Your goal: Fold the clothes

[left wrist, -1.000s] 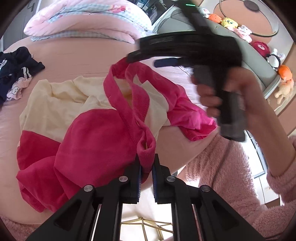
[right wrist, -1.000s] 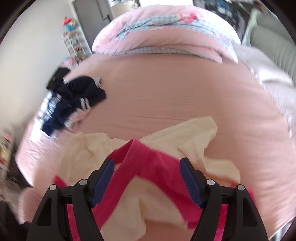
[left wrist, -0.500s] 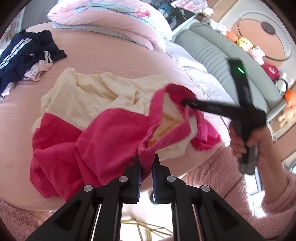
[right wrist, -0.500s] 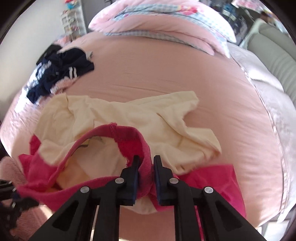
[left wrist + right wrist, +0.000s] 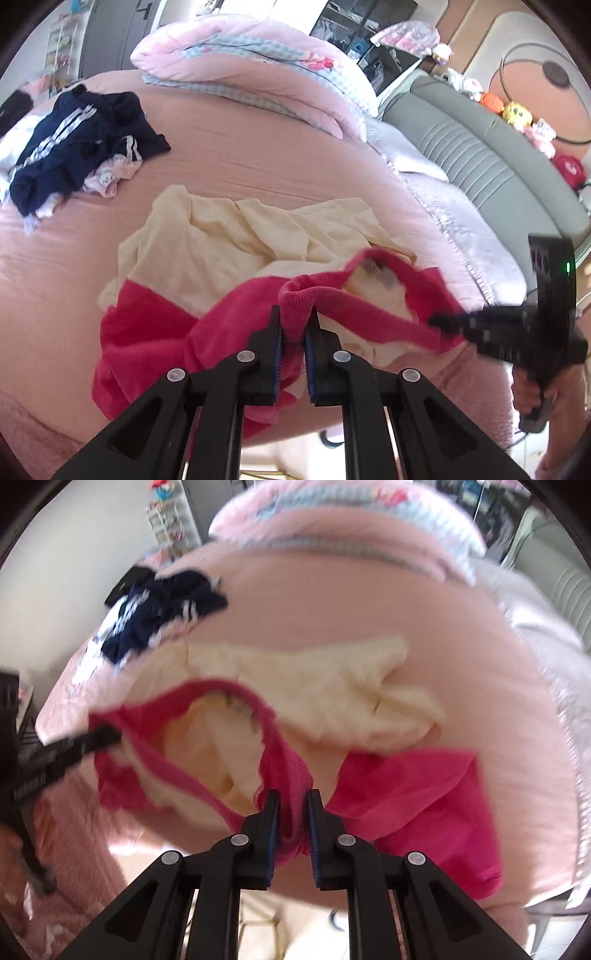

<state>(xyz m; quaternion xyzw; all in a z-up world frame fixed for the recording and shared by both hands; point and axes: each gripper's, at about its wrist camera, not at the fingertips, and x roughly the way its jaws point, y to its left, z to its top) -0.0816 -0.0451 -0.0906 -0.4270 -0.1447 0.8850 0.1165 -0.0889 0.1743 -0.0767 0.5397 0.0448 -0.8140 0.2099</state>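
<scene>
Both grippers, left (image 5: 293, 328) and right (image 5: 290, 812), have fingers clenched on the pink collar of the top (image 5: 155, 325), which lies crumpled on the bed (image 5: 240, 155); the right has just closed

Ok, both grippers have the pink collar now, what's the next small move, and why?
Probably lift and draw the grippers apart: the left gripper and right gripper each pinch the collar of the pink-and-cream top, which lies bunched on the bed.

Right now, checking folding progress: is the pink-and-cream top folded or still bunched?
Bunched: the pink-and-cream top lies crumpled, collar held up by both tools.
</scene>
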